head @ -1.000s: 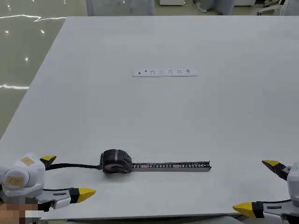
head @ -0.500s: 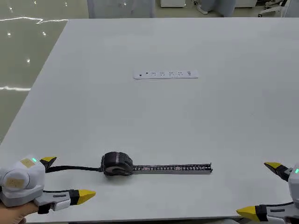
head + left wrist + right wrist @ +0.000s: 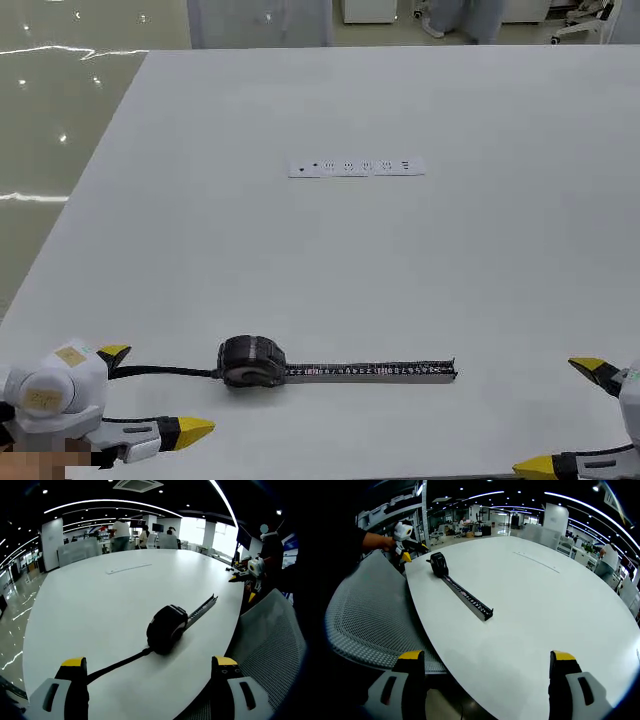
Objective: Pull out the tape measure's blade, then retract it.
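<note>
Left gripper [image 3: 155, 392], jaws wide and empty, sits just left of the tape measure [image 3: 250, 361]. Right gripper [image 3: 560, 415], equally wide, is well to its right. Its blade [image 3: 370, 371] lies extended rightward. A power strip [image 3: 357, 167] lies far beyond it.

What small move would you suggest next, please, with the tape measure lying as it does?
Probably ease the open left claw forward around the black round tape measure case: its dark marked blade already lies extended on the white table, and nothing holds the case yet, so retracting needs it gripped.
</note>
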`<action>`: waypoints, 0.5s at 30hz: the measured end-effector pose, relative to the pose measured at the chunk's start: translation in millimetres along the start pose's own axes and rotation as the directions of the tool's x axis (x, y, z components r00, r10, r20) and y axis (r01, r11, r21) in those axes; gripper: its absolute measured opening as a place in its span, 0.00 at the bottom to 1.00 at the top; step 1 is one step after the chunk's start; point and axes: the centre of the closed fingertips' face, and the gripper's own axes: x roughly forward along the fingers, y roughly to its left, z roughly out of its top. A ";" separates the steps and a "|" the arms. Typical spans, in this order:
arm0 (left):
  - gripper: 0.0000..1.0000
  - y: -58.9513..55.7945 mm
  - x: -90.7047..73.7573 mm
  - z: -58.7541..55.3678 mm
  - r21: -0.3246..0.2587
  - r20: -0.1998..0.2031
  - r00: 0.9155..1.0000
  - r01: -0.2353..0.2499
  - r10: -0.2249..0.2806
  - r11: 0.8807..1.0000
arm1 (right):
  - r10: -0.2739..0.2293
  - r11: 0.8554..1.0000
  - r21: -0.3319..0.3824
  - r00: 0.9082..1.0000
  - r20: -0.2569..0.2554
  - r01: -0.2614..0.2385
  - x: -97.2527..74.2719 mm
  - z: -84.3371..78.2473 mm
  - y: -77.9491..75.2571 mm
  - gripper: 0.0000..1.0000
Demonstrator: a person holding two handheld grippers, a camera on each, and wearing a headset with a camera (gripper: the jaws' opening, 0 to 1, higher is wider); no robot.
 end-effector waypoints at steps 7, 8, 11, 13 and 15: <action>1.00 1.8 4.9 5.6 -0.128 0.002 0.999 -0.046 0.046 0.991 | -0.008 0.999 -0.031 1.000 -0.012 0.007 1.2 10.8 -5.5 1.00; 1.00 1.3 5.4 10.7 -0.146 0.014 0.998 -0.052 0.055 0.988 | 0.005 0.999 -0.037 1.000 -0.002 -0.006 2.3 14.9 -4.7 1.00; 1.00 -3.2 7.4 21.3 -0.159 0.032 0.998 -0.056 0.062 0.986 | 0.031 0.998 -0.049 1.000 0.005 -0.031 5.8 22.0 -3.4 1.00; 1.00 -8.0 10.1 26.3 -0.158 0.032 0.997 -0.063 0.069 0.985 | 0.046 0.997 -0.066 0.999 -0.008 -0.046 8.6 24.1 -2.1 0.99; 1.00 -11.3 12.9 31.1 -0.140 0.032 0.996 -0.079 0.084 0.987 | 0.054 0.996 -0.074 0.998 -0.009 -0.055 11.3 28.0 -2.2 0.99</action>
